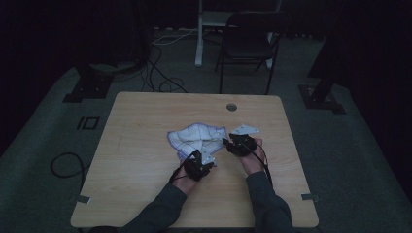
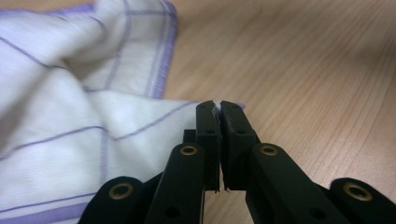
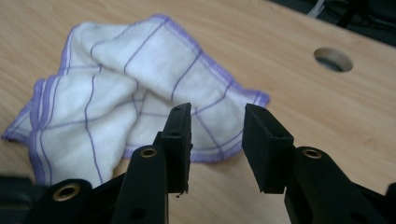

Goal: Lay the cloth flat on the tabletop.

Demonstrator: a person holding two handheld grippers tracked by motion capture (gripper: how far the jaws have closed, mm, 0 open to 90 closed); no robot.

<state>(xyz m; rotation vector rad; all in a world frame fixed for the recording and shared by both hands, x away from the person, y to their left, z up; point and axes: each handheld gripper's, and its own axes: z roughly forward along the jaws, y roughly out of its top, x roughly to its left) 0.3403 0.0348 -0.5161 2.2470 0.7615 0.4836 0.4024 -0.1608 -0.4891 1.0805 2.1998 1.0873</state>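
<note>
Left gripper view: your left gripper (image 2: 218,108) pinches the cloth (image 2: 70,130) corner; your right gripper (image 3: 217,122) gapes empty, its corner ungrasped.

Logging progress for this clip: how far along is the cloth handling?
Done: left gripper has pinched a corner of the crumpled cloth. In hand: right gripper hovers open near the cloth's edge, gripping nothing. Left: second grip, then spreading or folding; the cloth still lies bunched on the table.

Black left gripper (image 2: 218,106) and right gripper (image 3: 217,122), brass-ringed screw holes, dark grey sleeves (image 1: 160,206).
</note>
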